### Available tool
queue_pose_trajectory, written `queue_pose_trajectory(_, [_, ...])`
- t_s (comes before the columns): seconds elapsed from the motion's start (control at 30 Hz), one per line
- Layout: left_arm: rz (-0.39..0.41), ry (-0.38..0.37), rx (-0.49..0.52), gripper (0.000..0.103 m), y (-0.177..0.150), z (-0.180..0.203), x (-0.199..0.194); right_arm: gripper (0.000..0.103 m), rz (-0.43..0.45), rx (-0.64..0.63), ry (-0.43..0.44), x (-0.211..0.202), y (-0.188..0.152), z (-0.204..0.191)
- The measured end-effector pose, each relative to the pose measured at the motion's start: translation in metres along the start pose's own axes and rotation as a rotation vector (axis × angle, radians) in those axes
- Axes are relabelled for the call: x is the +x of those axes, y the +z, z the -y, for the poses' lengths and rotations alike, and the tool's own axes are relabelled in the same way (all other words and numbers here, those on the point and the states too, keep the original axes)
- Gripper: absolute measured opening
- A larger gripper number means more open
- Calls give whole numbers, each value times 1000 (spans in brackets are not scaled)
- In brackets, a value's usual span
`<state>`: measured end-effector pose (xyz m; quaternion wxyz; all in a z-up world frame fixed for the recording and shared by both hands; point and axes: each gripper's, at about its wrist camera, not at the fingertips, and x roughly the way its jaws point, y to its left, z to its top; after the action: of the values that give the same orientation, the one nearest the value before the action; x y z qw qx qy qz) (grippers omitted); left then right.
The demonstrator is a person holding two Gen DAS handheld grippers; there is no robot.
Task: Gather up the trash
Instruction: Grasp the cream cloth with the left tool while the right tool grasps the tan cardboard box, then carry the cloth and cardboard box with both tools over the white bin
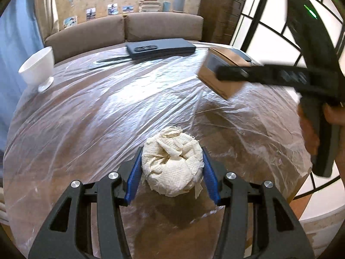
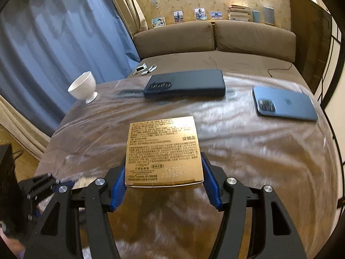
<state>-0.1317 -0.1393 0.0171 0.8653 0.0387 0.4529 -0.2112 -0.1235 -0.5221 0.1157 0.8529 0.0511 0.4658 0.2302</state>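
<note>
A crumpled cream paper-towel wad point(image 1: 172, 161) sits clamped between the blue pads of the left gripper point(image 1: 171, 172), above the plastic-covered brown table point(image 1: 86, 112). The right gripper point(image 2: 165, 181) pinches a gold printed cardboard box point(image 2: 163, 151) over the same table, near a white footed bowl point(image 2: 83, 87) and a dark blue phone point(image 2: 284, 103).

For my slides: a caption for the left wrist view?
Left gripper clamps a crumpled paper wad above the plastic-covered table.

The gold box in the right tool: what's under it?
Under the gold box lies only the plastic sheet covering the table. The patch directly beneath the box is hidden.
</note>
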Motion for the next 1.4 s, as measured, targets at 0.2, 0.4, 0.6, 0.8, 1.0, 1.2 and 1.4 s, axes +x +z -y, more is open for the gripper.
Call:
queue_pose_trajectory(0.2, [24, 14, -18, 52, -2, -11, -11, 60, -16, 19, 21, -18, -33, -16])
queue_pose_trajectory(0.4, [33, 15, -22, 52, -18, -14, -29, 60, -19, 43, 44, -34, -63, -33])
queue_pose_trajectory(0.6, [34, 7, -21, 52, -33, -11, -44, 60, -31, 40, 60, -51, -90, -46])
queue_pose_trajectory(0.8, [24, 1, -16, 52, -55, -7, -61, 60, -45, 21, 71, -68, -113, -58])
queue_pose_trajectory(1.0, [12, -7, -3, 52, -76, 2, -72, 60, -62, 0, 89, -85, -139, -68])
queue_pose_trajectory(1.2, [5, -10, 10, 52, -98, 15, -83, 60, -87, -21, 104, -96, -162, -77])
queue_pose_trajectory(1.4, [-18, -23, 27, 52, -122, 26, -91, 60, -121, -46, 116, -104, -183, -86])
